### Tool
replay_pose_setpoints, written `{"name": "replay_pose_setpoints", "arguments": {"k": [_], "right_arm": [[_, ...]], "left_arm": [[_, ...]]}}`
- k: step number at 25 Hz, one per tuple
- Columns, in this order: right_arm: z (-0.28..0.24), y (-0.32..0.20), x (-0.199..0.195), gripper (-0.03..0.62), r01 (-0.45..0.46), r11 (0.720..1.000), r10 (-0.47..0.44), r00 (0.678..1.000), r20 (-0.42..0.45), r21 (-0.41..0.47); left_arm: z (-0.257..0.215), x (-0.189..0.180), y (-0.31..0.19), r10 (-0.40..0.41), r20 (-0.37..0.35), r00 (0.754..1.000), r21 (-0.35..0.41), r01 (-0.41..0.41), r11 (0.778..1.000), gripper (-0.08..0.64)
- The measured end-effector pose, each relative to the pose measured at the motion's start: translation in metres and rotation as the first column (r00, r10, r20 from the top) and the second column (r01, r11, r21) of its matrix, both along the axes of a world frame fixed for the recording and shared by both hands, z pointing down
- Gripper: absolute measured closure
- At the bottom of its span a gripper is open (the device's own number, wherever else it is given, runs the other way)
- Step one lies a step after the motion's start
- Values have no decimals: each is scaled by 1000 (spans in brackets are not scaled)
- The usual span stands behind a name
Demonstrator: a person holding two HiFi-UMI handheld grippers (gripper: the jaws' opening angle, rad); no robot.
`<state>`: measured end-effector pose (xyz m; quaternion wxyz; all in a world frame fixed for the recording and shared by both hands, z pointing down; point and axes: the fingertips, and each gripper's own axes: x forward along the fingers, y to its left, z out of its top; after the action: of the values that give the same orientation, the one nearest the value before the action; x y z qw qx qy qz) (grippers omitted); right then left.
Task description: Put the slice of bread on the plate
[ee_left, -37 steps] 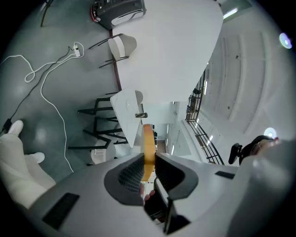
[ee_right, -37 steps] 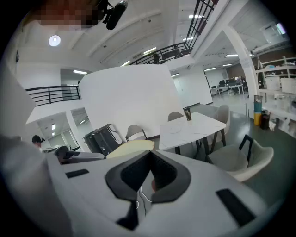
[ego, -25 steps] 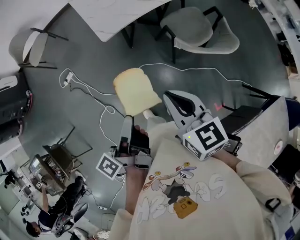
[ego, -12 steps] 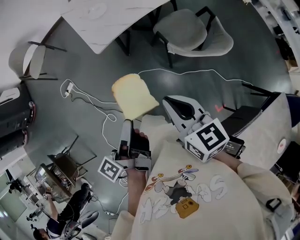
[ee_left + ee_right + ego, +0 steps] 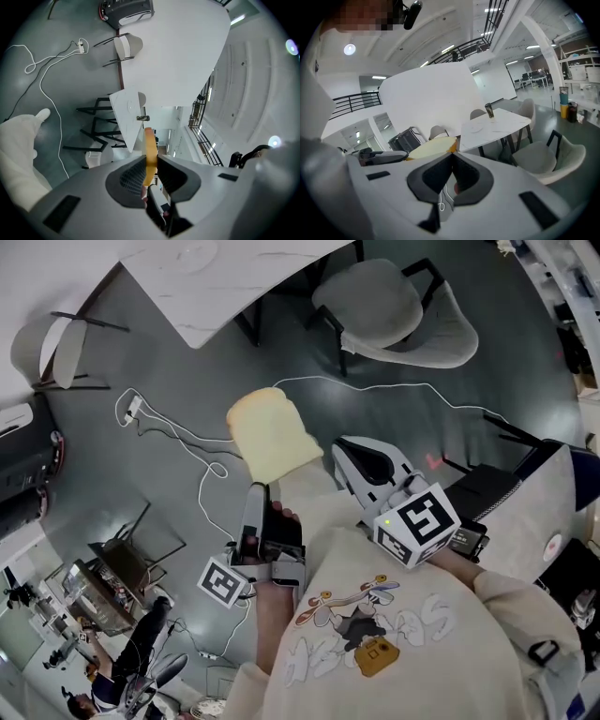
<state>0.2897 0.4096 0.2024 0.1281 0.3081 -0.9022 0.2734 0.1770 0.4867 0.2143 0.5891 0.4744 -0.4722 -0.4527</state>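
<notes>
So, slice of bread point(image 5: 272, 432) up in the air over the grey floor point(image 5: 169, 371), bottom edge pinched between the left gripper point(image 5: 151, 161) jaws, right gripper point(image 5: 451, 157) just beside it, jaws pressed together on nothing, sweatshirt point(image 5: 441, 634) lettering too warped to read

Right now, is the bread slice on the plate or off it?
Off it. The bread slice is clamped edge-on between the fingers of the left gripper, in the air over the floor.
</notes>
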Motion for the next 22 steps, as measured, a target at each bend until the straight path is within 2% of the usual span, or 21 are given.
{"name": "replay_pose_setpoints", "arguments": {"k": [8,22], "right_arm": [[10,-59,-71,586,37,999,-37,998,-50,-14],[3,-147,-204,586,-24,1000,22,996,-84,-15]], "left_arm": [[11,-67,-60,-32,-38,999,-1,32,999,479],[7,-199,-154,39,-81,996,29,-37,999,479]]}}
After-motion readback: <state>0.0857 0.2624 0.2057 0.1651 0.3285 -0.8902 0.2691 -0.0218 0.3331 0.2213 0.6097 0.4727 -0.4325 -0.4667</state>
